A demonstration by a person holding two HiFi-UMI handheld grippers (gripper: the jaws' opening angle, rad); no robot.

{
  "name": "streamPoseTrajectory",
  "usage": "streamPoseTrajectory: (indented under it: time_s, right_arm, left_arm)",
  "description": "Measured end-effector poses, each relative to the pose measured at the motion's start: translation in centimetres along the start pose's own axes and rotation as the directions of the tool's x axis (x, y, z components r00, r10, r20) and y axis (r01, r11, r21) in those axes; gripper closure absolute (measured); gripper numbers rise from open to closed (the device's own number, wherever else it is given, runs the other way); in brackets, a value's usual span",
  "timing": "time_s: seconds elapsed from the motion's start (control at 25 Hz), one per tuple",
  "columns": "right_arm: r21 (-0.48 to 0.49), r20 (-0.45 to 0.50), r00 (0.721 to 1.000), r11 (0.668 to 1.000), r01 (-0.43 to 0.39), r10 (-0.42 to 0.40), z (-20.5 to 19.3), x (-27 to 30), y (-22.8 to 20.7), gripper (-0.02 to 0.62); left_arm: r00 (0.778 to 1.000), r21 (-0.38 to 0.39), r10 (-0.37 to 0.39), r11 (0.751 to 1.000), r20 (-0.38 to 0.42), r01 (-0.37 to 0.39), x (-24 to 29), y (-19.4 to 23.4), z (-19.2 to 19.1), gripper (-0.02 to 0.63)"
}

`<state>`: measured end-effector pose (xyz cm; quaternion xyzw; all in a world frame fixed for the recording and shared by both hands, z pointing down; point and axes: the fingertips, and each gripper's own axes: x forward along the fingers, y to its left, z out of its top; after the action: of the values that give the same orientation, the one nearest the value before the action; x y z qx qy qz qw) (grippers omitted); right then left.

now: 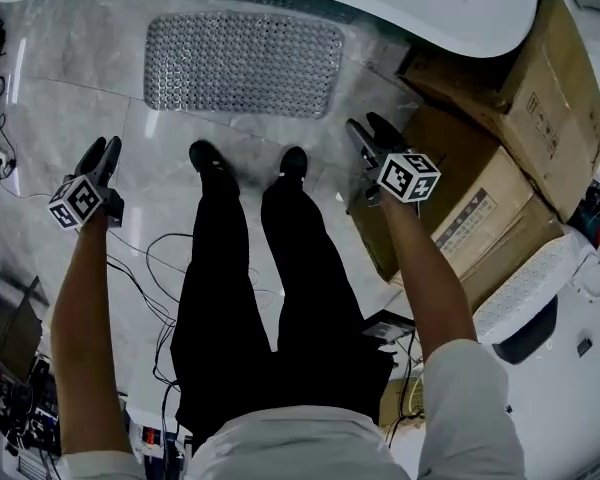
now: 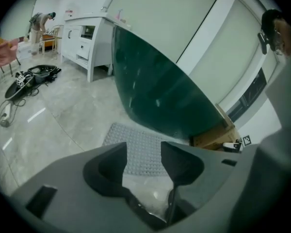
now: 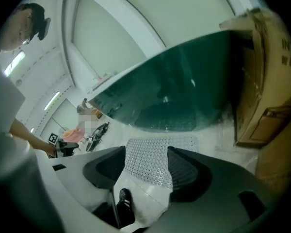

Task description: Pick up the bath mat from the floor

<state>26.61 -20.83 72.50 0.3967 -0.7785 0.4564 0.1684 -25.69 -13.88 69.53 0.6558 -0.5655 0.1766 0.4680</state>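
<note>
Here we would lower both hands to the near edge of the bath mat (image 1: 243, 65), which lies flat on the floor (image 1: 70, 78) just beside the tub (image 1: 450, 8) — one corner each, a jaw slid under the rim before closing. The left gripper (image 1: 102, 150) and right gripper (image 1: 368, 126) both hang short of it, jaws apart and empty. The floor looks like glossy pale stone; the mat is a grey rounded rectangle studded with small bumps — probably limp rubber that will sag.
</note>
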Motion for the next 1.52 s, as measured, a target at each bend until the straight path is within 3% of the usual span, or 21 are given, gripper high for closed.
streamPoseTrajectory:
  time_s: [0.2,0.4,0.64,0.8,1.04,1.24,1.44,1.52]
  right_arm:
    - [0.106,-0.052,0.994,0.989,0.102,-0.097,-6.7,7.3,-5.7,0.319]
    - [0.096,-0.047,0.98,0.975,0.199,-0.195,-10.9,12.2,-10.8,0.319]
    - [-0.005,-0.16,0.977,0.99,0.143,-0.142,-15.4,17.8,-14.7,0.307]
    - [0.004,-0.167,0.971,0.985,0.172,-0.169,-16.9,20.3,-18.9,0.305]
    - [-0.037,-0.196,0.963,0.982,0.183,-0.187,-19.0,23.2,-23.7,0.301]
    - [0.017,-0.203,0.967,0.987,0.158,-0.151,-21.1,24.5,-24.8,0.295]
    - [-0.017,-0.193,0.965,0.984,0.176,-0.176,-21.6,26.1,-24.4,0.296]
    - [-0.047,-0.225,0.957,0.983,0.179,-0.185,-22.1,26.3,-24.2,0.3]
  left_arm:
    - [0.997,0.027,-0.014,0.999,-0.082,0.017,7.1,5.8,-3.6,0.364]
    - [0.99,0.035,-0.01,0.999,-0.14,0.015,12.1,11.5,-6.8,0.34]
    - [0.982,0.107,-0.027,0.993,-0.19,0.048,18.5,15.8,-9.1,0.327]
    - [0.972,0.166,-0.018,0.984,-0.233,0.058,23.2,18.0,-10.4,0.324]
    - [0.966,0.269,0.053,0.963,-0.254,0.018,30.0,21.5,-11.7,0.301]
    - [0.947,0.229,0.095,0.973,-0.306,-0.023,33.9,25.1,-14.1,0.29]
    - [0.938,0.176,0.06,0.984,-0.342,0.001,35.1,24.6,-15.0,0.29]
    - [0.938,0.181,0.095,0.983,-0.333,-0.035,35.3,25.1,-15.1,0.296]
